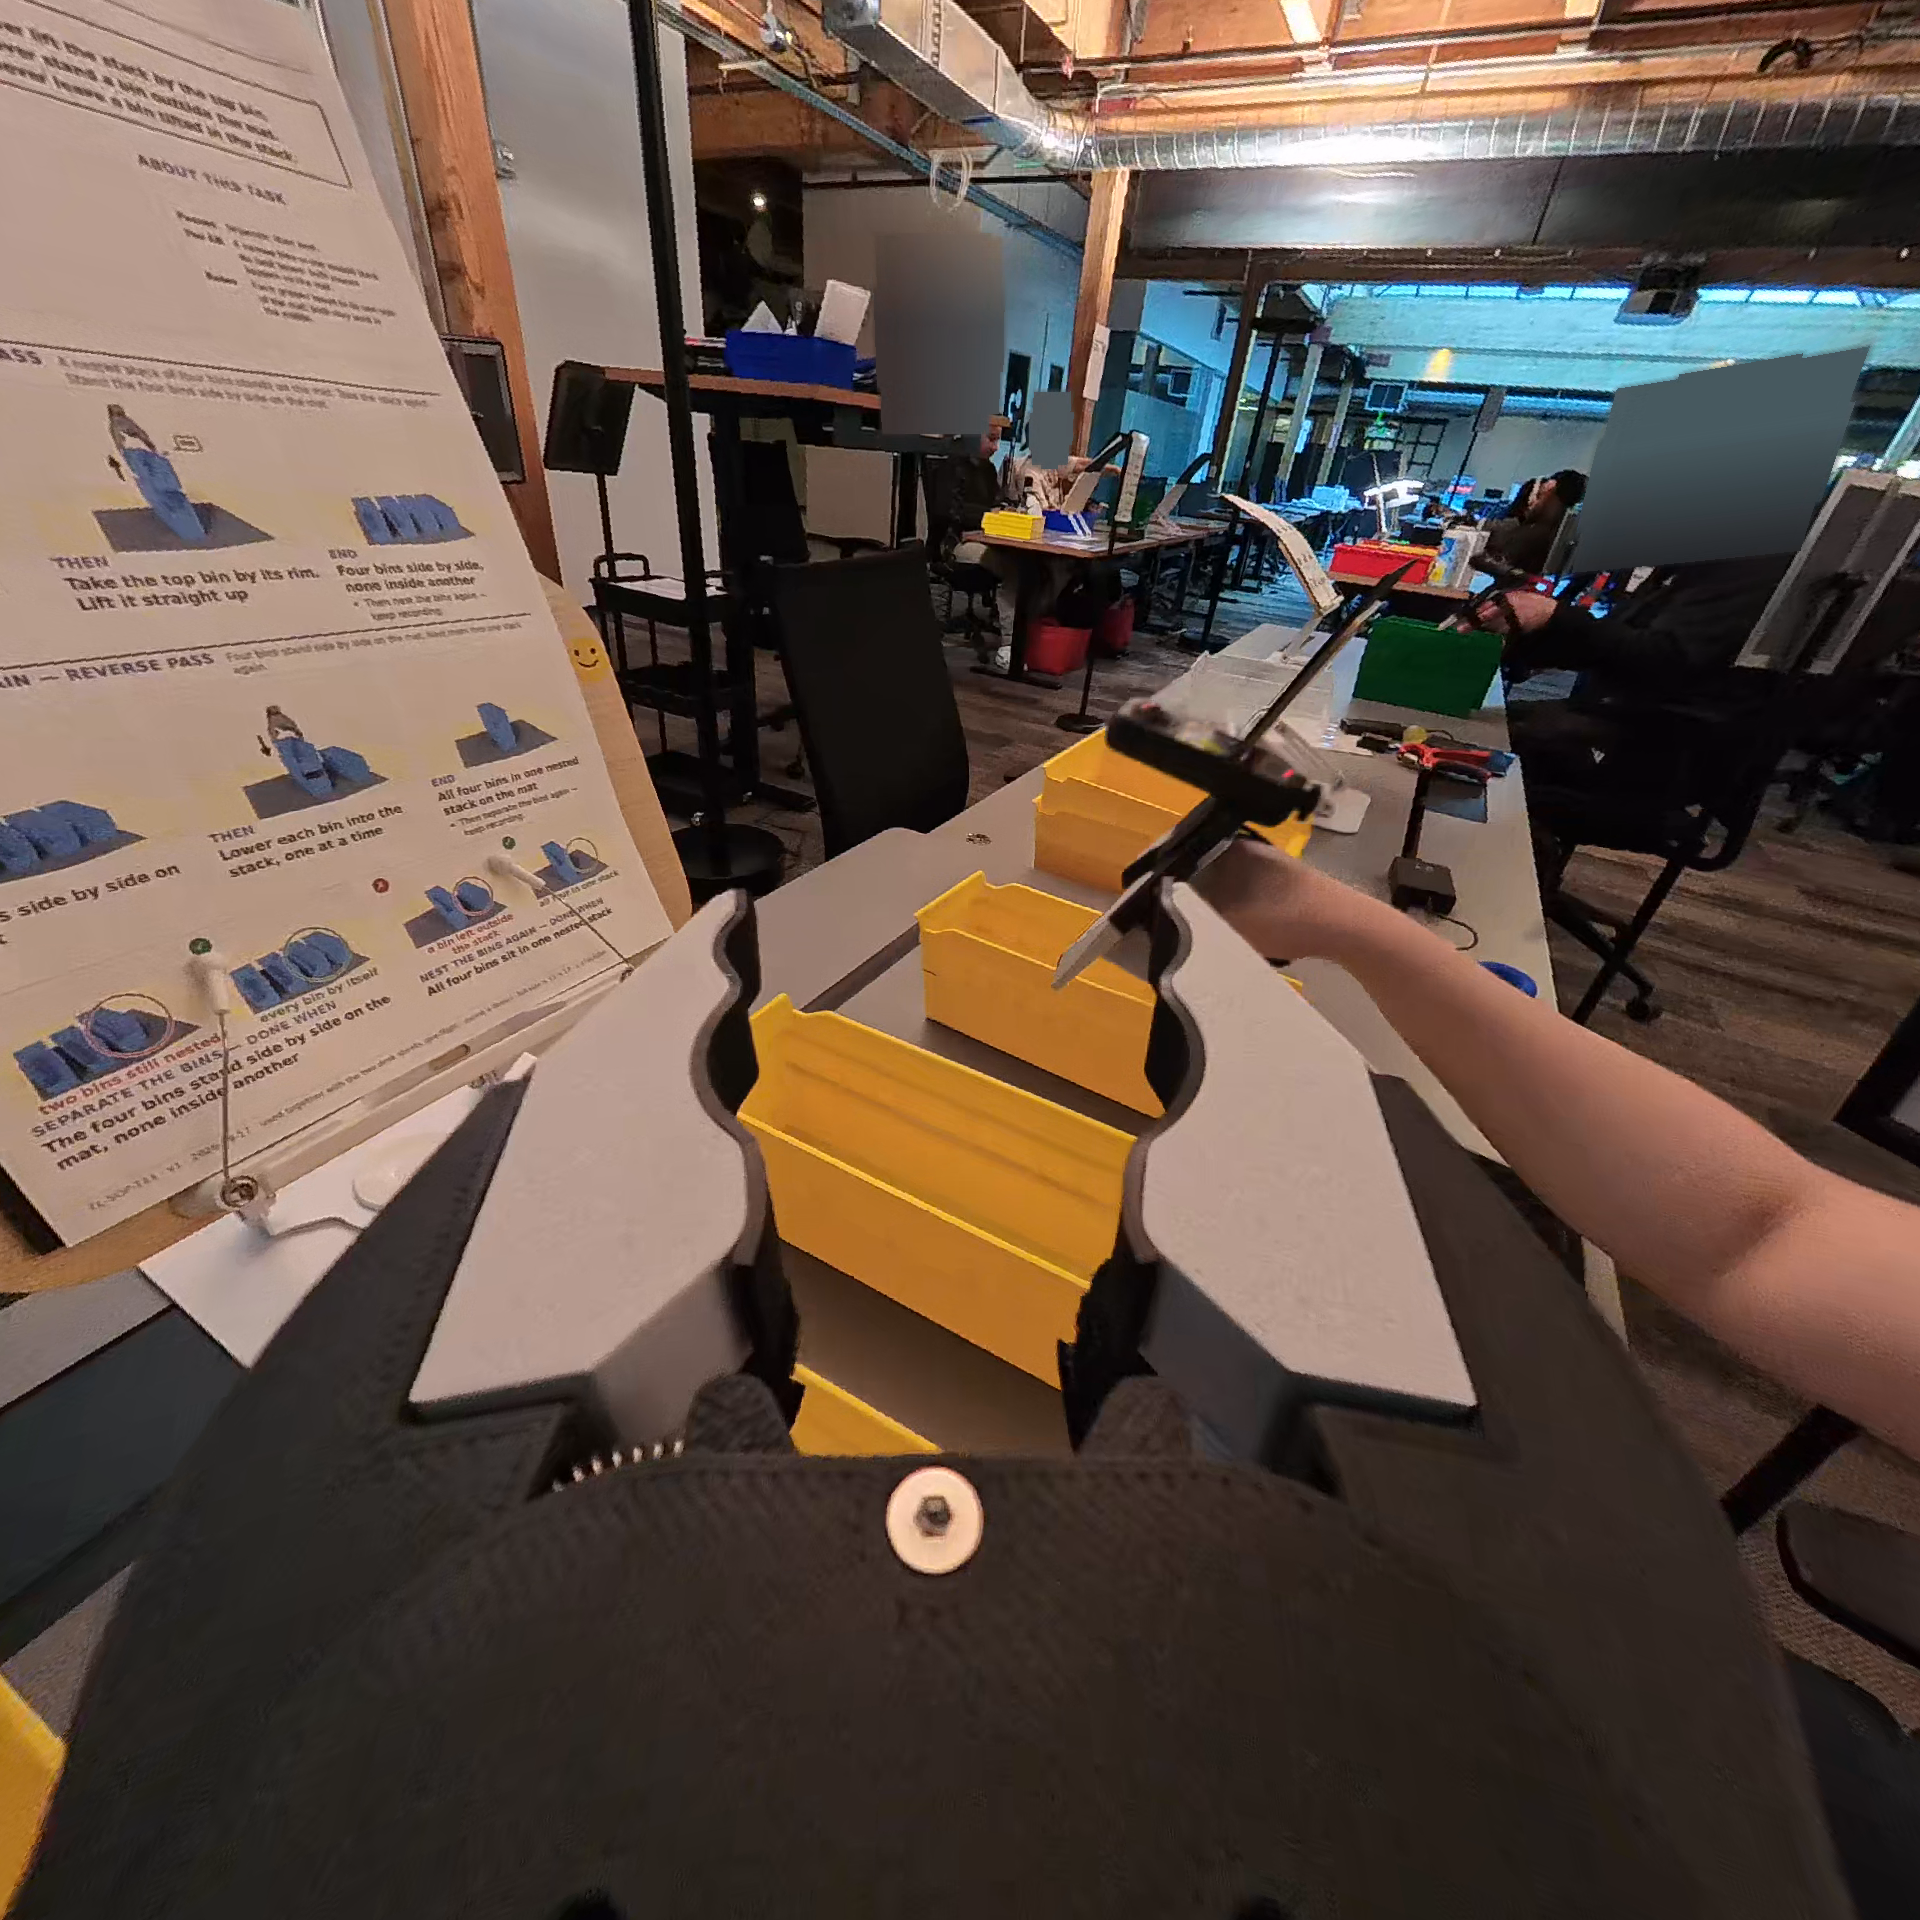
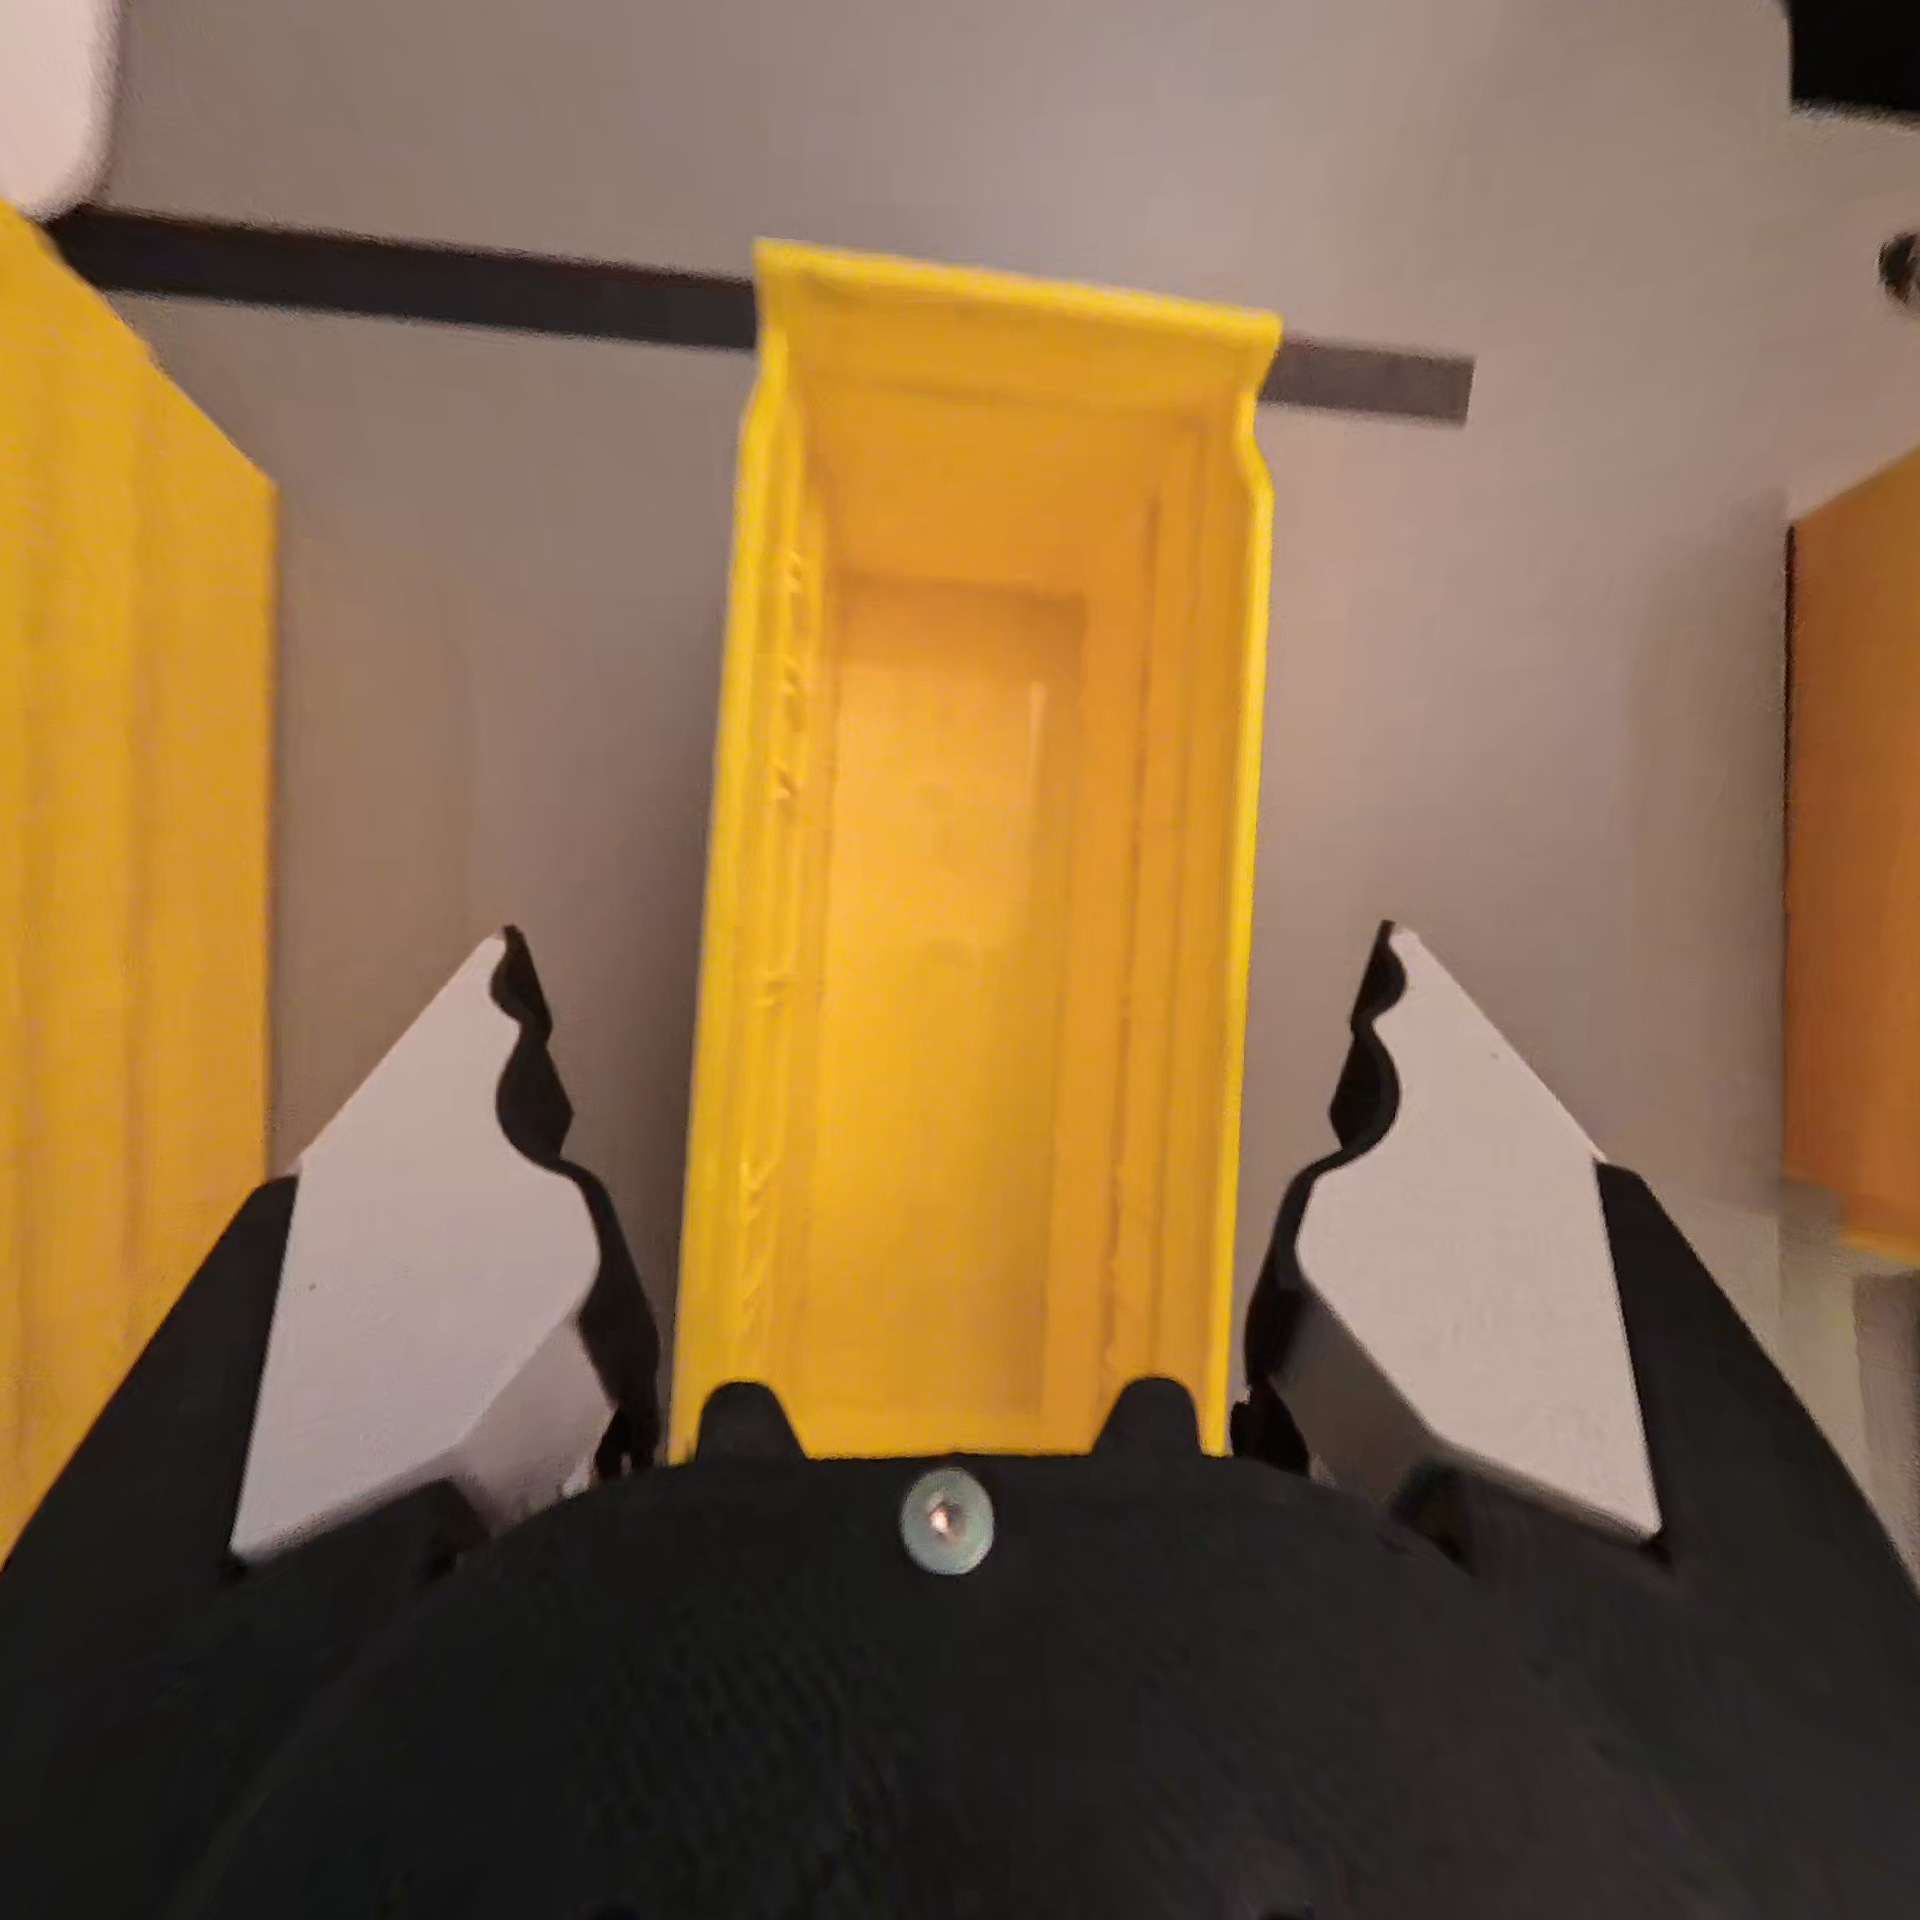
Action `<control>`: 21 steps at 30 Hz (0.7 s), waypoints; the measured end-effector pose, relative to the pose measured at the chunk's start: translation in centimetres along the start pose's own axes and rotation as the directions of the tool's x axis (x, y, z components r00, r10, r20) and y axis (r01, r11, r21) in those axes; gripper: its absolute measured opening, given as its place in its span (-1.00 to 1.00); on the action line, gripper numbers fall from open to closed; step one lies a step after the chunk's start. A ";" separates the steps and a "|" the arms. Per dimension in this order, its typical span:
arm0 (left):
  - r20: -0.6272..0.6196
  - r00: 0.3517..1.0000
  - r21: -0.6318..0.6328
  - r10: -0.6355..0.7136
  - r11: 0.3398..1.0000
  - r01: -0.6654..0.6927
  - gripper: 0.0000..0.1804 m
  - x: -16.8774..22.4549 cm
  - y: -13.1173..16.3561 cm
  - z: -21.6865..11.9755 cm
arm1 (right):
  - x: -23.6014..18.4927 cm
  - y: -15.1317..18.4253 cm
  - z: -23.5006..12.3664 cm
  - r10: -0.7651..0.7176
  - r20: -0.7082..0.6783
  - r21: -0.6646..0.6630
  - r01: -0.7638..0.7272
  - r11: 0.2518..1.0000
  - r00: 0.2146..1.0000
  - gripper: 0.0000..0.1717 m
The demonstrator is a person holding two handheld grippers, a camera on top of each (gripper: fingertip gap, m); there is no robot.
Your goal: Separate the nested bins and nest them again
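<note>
In the left wrist view, yellow bins stand in a row on the grey table point(image 1: 831, 935): a near one point(image 1: 935, 1174), a middle one point(image 1: 1018, 966) and a far one point(image 1: 1101, 821) that looks like one bin sitting in another. My left gripper point(image 1: 951, 925) is open and empty above the near bin. My right gripper point(image 1: 1195, 831) hovers over the middle bin. In the right wrist view it point(image 2: 945, 987) is open wide, looking down into a yellow bin point(image 2: 987, 831). That bin lies between the fingers point(image 2: 509, 1018), which do not touch it.
An instruction sheet on a board point(image 1: 260, 623) stands at the left. The person's forearm point(image 1: 1558, 1091) crosses from the right. More yellow bins flank the middle one in the right wrist view, left point(image 2: 125, 727) and right point(image 2: 1849, 831). A black chair point(image 1: 873, 686) stands behind the table.
</note>
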State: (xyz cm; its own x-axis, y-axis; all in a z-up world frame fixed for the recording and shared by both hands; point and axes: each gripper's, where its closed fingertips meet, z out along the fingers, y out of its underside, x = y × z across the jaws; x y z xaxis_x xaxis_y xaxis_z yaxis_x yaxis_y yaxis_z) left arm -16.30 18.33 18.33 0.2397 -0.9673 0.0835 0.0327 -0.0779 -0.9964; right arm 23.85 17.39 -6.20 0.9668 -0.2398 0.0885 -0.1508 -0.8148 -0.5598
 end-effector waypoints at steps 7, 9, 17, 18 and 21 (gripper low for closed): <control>-0.031 1.000 -0.005 -0.005 1.000 0.005 -0.17 0.6 0.0 -0.6 | 0.4 2.7 2.9 0.035 0.023 -0.256 -0.028 0.966 0.999 0.49; -0.034 0.999 -0.008 -0.007 1.000 0.007 -0.18 0.5 0.1 -0.8 | 0.3 2.9 2.6 0.025 0.030 -0.286 -0.015 0.958 0.999 0.38; -0.045 0.997 0.009 -0.059 0.998 0.059 -0.19 -0.3 -0.1 -1.7 | -1.3 2.6 0.0 0.107 0.056 -0.337 -0.082 0.938 0.993 0.23; -0.044 0.997 0.017 -0.063 0.998 0.064 -0.19 -0.4 -0.2 -1.8 | -1.8 2.3 -0.7 0.105 0.057 -0.333 -0.081 0.940 0.993 0.23; -0.049 0.996 0.032 -0.077 0.996 0.078 -0.20 -0.5 -0.5 -2.2 | -3.6 0.6 -3.5 0.060 0.031 -0.293 -0.048 0.955 0.998 0.24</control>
State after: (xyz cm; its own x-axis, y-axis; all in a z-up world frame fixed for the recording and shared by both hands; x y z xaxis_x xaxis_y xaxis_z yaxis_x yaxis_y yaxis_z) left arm -18.57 18.31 18.72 0.1883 -0.9692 0.1588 0.0828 -0.1455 -0.9859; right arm 19.58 15.96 -3.96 0.9619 -0.2717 0.0293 -0.2511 -0.9212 -0.2973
